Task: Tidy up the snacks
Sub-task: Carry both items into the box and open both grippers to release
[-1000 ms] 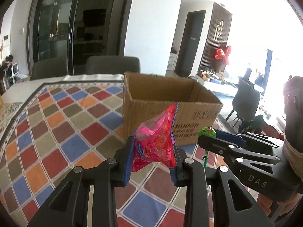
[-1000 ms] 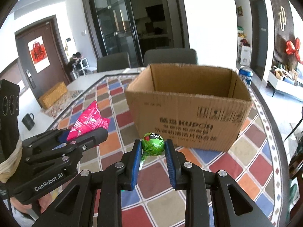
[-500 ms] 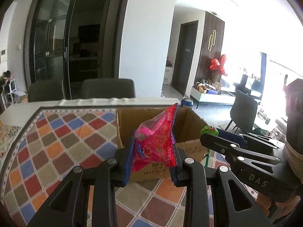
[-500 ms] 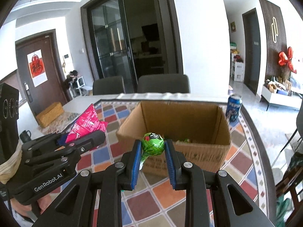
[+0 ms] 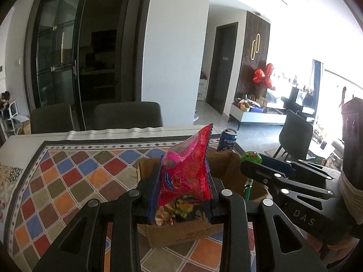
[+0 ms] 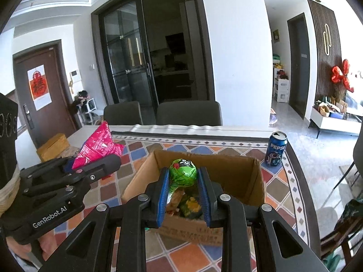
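While the open cardboard box [image 6: 229, 172] is sitting mid-tabletop, the left gripper [image 5: 181, 198] is clamping a red snack packet [image 5: 187, 170] above it, and the right gripper [image 6: 184, 195] is pinching a green lollipop [image 6: 183, 172] over the snacks inside.

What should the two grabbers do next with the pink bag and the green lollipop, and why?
Probably open and let go. The left gripper is shut on the pink snack bag and the right gripper is shut on the green lollipop. Both appear to hang above the open cardboard box, which already holds other snacks, so the two should likely drop inside.
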The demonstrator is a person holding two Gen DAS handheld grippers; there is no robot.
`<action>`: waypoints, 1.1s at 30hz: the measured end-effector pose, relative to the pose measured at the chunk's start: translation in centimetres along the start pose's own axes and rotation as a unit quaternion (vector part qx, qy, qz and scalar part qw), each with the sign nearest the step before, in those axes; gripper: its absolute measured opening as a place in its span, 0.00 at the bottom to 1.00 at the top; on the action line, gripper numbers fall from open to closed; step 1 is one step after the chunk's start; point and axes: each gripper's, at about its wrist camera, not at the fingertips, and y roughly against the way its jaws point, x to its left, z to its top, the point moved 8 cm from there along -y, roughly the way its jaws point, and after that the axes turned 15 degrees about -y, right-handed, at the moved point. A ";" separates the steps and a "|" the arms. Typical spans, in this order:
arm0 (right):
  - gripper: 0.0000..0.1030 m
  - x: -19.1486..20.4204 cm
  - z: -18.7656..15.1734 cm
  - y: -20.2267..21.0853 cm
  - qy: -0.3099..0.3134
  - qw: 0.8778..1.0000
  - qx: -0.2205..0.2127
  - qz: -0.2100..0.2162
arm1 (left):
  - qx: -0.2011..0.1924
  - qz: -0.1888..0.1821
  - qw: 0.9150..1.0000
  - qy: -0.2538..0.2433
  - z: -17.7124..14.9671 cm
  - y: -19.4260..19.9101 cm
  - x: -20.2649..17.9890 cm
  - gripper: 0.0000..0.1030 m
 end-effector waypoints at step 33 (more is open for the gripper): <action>0.52 -4.5 0.9 -0.6 -0.016 0.996 0.028 -0.084 | 0.064 0.056 0.996 -0.025 -0.8 -1.5 -0.5 0.65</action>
